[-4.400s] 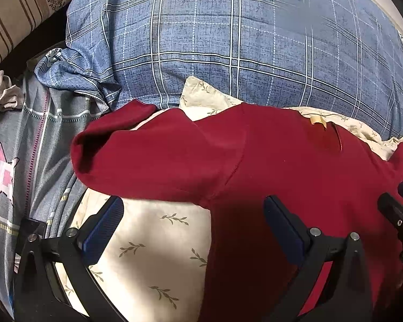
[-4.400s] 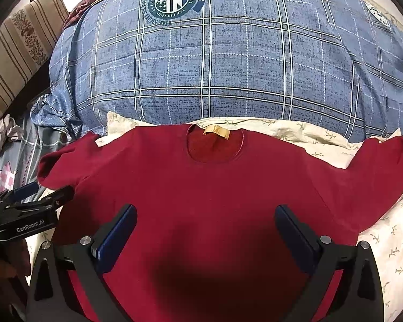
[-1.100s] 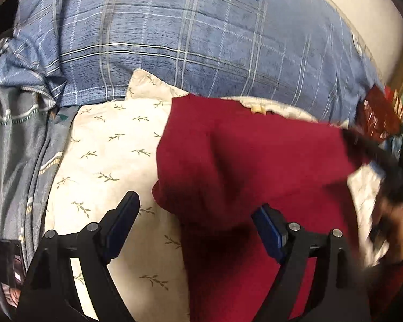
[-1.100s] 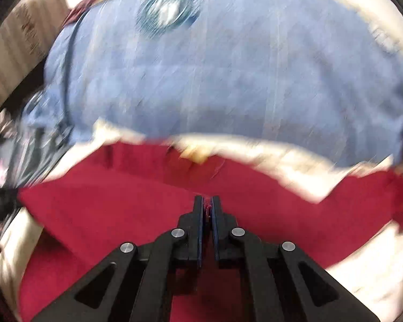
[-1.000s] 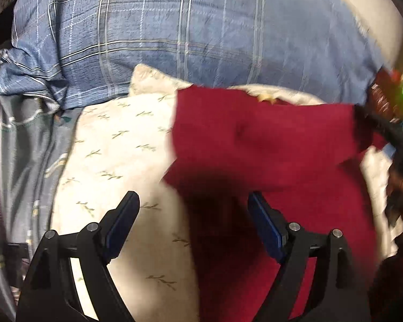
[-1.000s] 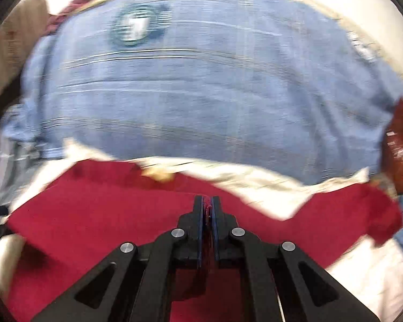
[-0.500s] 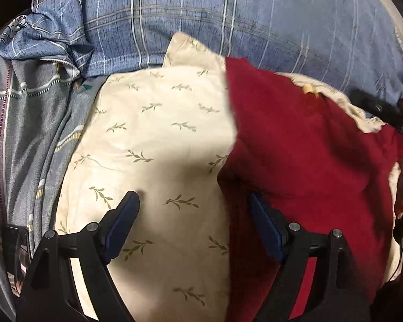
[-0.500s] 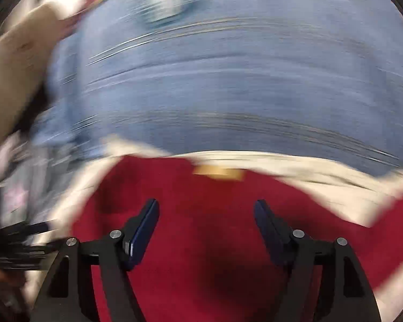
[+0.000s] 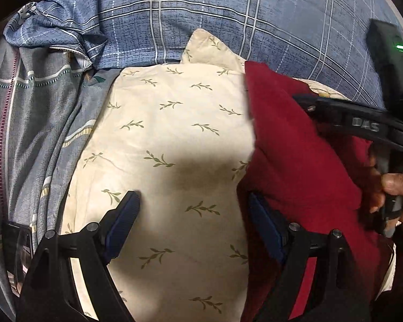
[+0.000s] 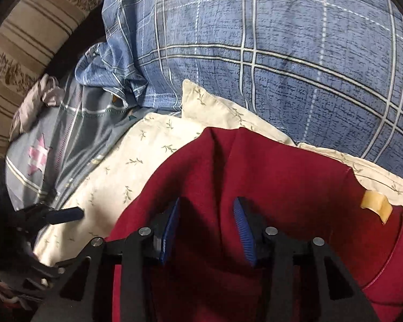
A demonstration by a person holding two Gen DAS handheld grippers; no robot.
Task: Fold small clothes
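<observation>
Right gripper [image 10: 206, 229] fingers have just been closing — half-open, straddling a ridge in the red shirt [image 10: 268, 177], not pinching. Left gripper [image 9: 193, 220] is hanging wide, empty, over the pillow [image 9: 174, 134]. Grab both layers — pull the fold flat.

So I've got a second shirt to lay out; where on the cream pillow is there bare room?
The bare patch is the pillow's left part, bordered by the grey striped sheet on the left, the blue plaid duvet behind and the red shirt on the right. The right side is crowded: the shirt, with the right gripper over it.
</observation>
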